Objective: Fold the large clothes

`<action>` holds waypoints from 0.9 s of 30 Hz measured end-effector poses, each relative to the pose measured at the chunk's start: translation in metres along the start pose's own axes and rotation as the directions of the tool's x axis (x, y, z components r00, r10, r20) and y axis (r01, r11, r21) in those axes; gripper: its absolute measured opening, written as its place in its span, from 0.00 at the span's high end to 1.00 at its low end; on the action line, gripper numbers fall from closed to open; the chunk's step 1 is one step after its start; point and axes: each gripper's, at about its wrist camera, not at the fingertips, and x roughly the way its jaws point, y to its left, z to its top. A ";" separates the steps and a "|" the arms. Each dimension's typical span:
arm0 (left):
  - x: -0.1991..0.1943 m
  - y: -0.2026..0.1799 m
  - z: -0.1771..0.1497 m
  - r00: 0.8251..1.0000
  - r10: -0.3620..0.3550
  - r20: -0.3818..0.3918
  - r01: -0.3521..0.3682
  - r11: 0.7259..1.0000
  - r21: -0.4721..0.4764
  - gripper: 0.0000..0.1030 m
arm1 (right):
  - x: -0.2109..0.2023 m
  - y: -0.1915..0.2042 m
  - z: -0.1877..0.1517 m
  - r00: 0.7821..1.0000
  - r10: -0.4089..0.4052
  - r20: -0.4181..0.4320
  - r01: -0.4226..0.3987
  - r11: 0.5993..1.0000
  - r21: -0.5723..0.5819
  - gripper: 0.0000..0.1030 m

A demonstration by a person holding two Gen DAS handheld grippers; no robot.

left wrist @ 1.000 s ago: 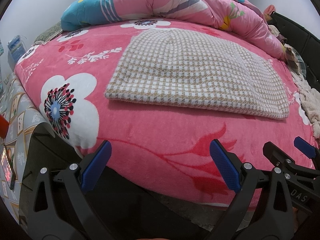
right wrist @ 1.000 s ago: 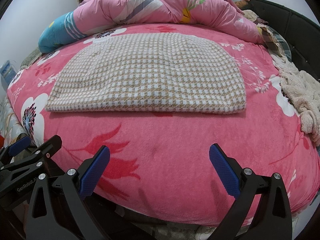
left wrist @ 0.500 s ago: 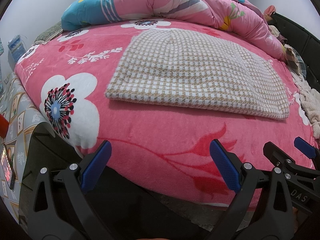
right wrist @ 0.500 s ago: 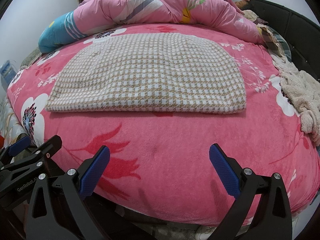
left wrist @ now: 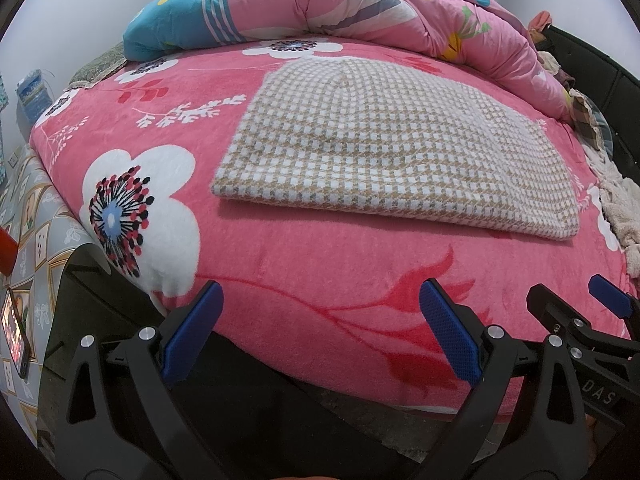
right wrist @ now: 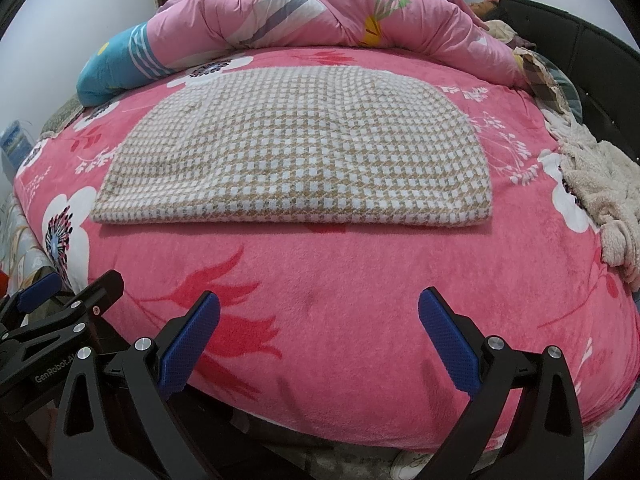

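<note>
Nothing had shifted against the frames half a second and a second earlier: both grippers hung at the same spot off the near edge of the bed, and the garment lay just as before.

One bed filled both views, covered by a single pink floral blanket (right wrist: 360, 280) that curved down at the near edge. Along the far side one rolled pink quilt (right wrist: 320, 12) stretched from left to right, its blue end at the left. One black bed frame (right wrist: 592, 48) bounded the right side, and one cream fleece heap (right wrist: 600, 196) lay by it at the right edge of the blanket.

One checked tan-and-white garment (right wrist: 296, 160) lay folded flat in the middle of the blanket, its thick folded edge towards the grippers and its far edge near the quilt. A wide strip of bare blanket ran between that near edge and the grippers, and there was open blanket on its left and a narrower strip on its right, before the fleece.

Two grippers were in view. The left gripper (left wrist: 320, 332) had its jaws spread wide and empty, off the near left part of the bed. The right gripper (right wrist: 320, 340) was likewise spread wide with nothing between its blue pads (right wrist: 448, 340), just beside the left one.
</note>
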 end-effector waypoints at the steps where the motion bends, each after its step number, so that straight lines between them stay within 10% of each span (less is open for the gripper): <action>1: 0.000 0.000 0.000 1.000 0.000 0.000 0.000 1.000 0.000 0.08 | 0.000 0.000 0.000 1.000 0.000 0.000 0.000 1.000 0.000 0.06; 27: -0.001 0.001 0.001 1.000 0.001 0.003 -0.001 1.000 0.000 0.08 | 0.000 0.000 0.001 1.000 0.001 -0.001 -0.001 1.000 0.000 0.06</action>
